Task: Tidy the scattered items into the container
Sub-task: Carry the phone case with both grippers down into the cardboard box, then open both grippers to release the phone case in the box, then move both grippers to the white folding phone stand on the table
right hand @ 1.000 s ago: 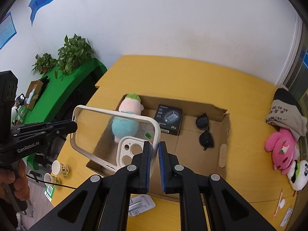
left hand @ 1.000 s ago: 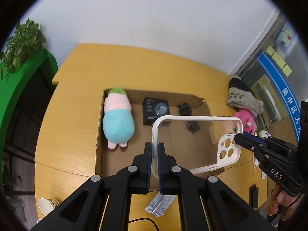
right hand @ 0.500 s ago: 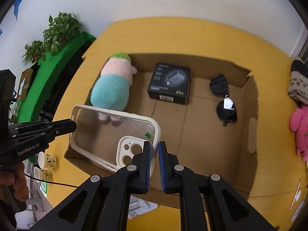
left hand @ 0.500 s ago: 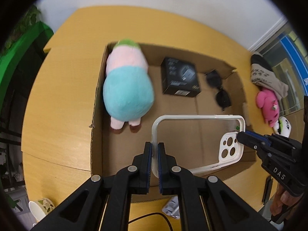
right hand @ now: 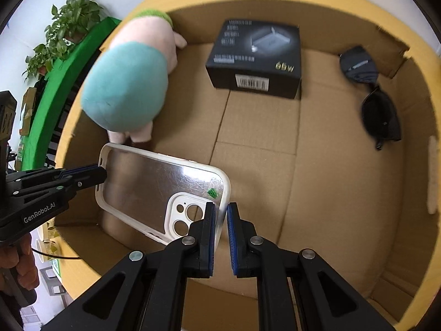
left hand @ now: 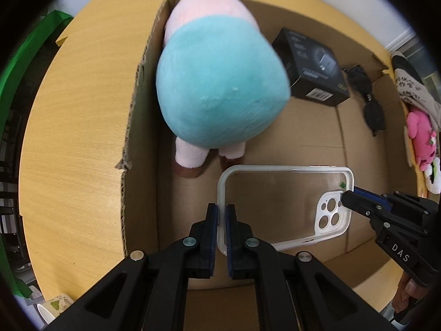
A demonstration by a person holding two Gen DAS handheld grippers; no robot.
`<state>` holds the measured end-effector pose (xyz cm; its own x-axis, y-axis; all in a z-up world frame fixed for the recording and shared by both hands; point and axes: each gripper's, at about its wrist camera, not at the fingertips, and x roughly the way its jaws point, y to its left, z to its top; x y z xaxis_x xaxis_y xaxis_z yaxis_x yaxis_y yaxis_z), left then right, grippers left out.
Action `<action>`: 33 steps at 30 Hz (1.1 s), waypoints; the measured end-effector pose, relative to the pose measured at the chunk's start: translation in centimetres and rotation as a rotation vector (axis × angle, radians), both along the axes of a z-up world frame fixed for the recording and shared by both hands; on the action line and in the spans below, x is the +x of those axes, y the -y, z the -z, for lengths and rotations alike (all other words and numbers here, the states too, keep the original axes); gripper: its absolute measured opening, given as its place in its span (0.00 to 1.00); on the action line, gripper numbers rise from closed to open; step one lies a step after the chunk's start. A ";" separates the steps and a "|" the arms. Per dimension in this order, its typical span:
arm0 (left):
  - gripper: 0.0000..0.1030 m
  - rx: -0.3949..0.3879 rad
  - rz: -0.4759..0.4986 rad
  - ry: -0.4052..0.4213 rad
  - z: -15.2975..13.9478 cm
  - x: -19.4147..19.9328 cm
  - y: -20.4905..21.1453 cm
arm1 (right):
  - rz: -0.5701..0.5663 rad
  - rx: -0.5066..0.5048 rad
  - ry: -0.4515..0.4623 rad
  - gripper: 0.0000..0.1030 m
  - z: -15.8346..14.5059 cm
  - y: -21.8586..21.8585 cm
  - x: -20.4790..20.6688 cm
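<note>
Over box (left hand: 143, 127): phone case (left hand: 281, 190) pinched btwn left gripper (left hand: 222, 215) & right gripper (right hand: 222, 215).

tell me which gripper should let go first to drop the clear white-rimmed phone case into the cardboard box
Right, probably. The right gripper pinches only the camera-end corner of the clear white-rimmed phone case, and its jaws already look slightly parted. The left gripper clamps the opposite short edge squarely, so it can lower the case onto the cardboard box floor.
</note>
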<state>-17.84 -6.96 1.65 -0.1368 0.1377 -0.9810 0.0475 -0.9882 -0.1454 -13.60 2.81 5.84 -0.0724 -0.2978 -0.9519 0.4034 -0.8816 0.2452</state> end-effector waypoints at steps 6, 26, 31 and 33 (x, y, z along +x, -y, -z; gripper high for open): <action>0.05 -0.027 0.006 0.037 1.8 -0.5 0.0 | -0.002 0.018 0.033 0.09 2.2 0.5 -0.2; 0.52 -0.077 -0.071 -0.075 -7.0 1.8 0.4 | 0.037 0.027 -0.108 0.80 -4.7 -1.3 1.2; 0.71 -0.104 -0.083 -0.163 -12.6 3.9 -0.2 | 0.080 0.005 -0.201 0.89 -10.5 -4.7 3.2; 0.71 -0.084 -0.068 -0.170 -13.6 5.2 -1.4 | 0.103 0.007 -0.220 0.93 -12.1 -7.1 5.0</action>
